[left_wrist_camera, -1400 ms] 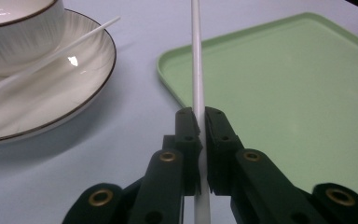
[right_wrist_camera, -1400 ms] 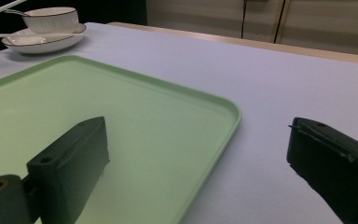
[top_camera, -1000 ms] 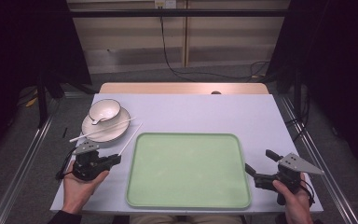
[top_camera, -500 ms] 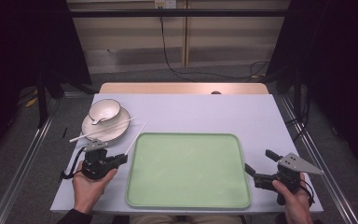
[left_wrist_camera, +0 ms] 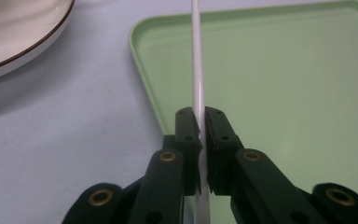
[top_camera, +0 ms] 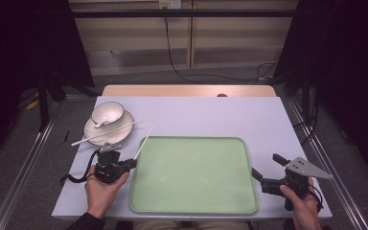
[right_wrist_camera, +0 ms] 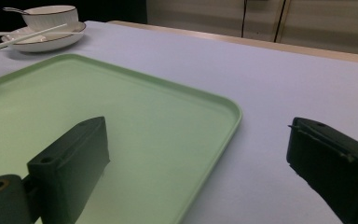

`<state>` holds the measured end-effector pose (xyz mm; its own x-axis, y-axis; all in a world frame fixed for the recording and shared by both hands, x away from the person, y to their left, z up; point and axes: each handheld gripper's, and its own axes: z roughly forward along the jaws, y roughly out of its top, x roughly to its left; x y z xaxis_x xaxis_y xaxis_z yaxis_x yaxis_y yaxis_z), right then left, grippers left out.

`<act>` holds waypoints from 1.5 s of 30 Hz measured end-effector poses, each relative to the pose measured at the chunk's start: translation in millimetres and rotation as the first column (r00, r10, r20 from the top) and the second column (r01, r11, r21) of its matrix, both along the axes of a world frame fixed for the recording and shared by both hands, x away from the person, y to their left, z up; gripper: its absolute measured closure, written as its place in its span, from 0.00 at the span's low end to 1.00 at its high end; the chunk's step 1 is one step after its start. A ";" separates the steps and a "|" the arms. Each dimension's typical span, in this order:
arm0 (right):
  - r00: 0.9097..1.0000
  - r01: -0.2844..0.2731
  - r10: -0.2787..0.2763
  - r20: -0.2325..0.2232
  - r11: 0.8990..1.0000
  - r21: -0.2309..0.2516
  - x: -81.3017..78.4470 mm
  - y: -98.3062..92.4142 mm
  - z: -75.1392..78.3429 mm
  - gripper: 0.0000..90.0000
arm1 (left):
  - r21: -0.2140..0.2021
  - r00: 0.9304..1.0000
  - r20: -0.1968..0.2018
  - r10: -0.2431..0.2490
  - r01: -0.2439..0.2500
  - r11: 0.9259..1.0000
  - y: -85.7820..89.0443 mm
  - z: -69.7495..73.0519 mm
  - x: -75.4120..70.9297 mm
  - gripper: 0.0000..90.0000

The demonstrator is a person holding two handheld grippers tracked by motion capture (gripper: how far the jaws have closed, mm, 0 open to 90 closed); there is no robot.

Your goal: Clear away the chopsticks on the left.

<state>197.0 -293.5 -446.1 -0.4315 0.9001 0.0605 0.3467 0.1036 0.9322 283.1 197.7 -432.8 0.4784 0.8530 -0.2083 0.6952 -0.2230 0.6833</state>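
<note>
Pale counter (top_camera: 268, 120) carries a green tray (top_camera: 194, 175). Left hand-held gripper (top_camera: 130, 163) is clamped on a white chopstick (top_camera: 143, 143) beside the tray's edge, plate (top_camera: 92, 130) ahead-left. Right hand-held gripper (top_camera: 264, 169) rests apart. Likely next: carry the chopstick over the tray and release.

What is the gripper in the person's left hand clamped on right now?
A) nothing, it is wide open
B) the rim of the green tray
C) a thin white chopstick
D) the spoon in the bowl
C: in the left gripper view the two black jaws of the left gripper are shut on a thin white chopstick that runs forward along the green tray's left edge.
</note>
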 end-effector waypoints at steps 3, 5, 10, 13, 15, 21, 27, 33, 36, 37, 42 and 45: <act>1.000 0.001 -0.001 -0.001 1.000 0.001 -0.3 -0.2 0.2 0.06 | -0.004 0.999 -0.017 0.036 -0.036 0.999 -5.4 -1.0 0.4 0.95; 1.000 -0.002 0.002 0.000 1.000 -0.001 -0.5 -0.4 0.2 0.06 | -0.007 0.999 -0.023 0.044 -0.044 0.999 -5.9 -2.2 0.2 0.95; 1.000 0.000 0.000 -0.001 1.000 0.000 -0.1 -0.3 0.0 0.06 | -0.001 0.998 -0.036 0.051 -0.051 0.999 -10.7 -7.3 -3.4 0.95; 1.000 0.001 -0.001 -0.001 1.000 -0.001 -0.2 -0.2 0.0 0.06 | -0.002 0.997 -0.055 0.047 -0.047 0.999 -15.6 -12.3 -2.9 0.95; 1.000 0.001 -0.001 -0.003 1.000 0.001 -0.1 0.1 -0.1 0.06 | 0.009 0.997 -0.055 0.057 -0.057 0.998 -18.3 -15.2 -2.9 0.95; 1.000 0.000 0.000 -0.003 1.000 -0.001 -0.3 -0.3 -0.1 0.06 | 0.030 0.996 -0.070 0.059 -0.057 0.998 -25.0 -19.8 -0.4 0.95; 1.000 -0.001 0.001 -0.006 1.000 0.002 -0.3 -0.3 -0.2 0.06 | 0.028 0.991 -0.087 0.099 -0.097 0.995 -24.7 -21.8 -2.9 0.95; 1.000 -0.002 0.002 -0.001 1.000 -0.003 -0.5 -0.4 0.1 0.06 | 0.048 0.989 -0.107 0.099 -0.094 0.994 -27.1 -28.0 -2.8 0.94; 1.000 -0.003 0.003 -0.001 1.000 -0.002 -0.5 -0.5 0.0 0.06 | 0.060 0.989 -0.112 0.101 -0.095 0.994 -28.9 -30.1 -1.0 0.94; 1.000 -0.003 0.003 0.000 1.000 -0.003 -0.5 -0.7 0.0 0.06 | 0.050 0.988 -0.112 0.107 -0.102 0.994 -29.7 -30.2 -0.3 0.94; 1.000 -0.004 0.004 -0.002 1.000 -0.002 -0.5 -0.4 0.0 0.06 | 0.060 0.988 -0.107 0.110 -0.104 0.993 -30.2 -30.6 0.6 0.94; 1.000 -0.003 0.003 -0.001 1.000 -0.002 -0.4 -0.5 0.0 0.06 | 0.051 0.988 -0.103 0.118 -0.113 0.992 -31.3 -31.4 -0.3 0.94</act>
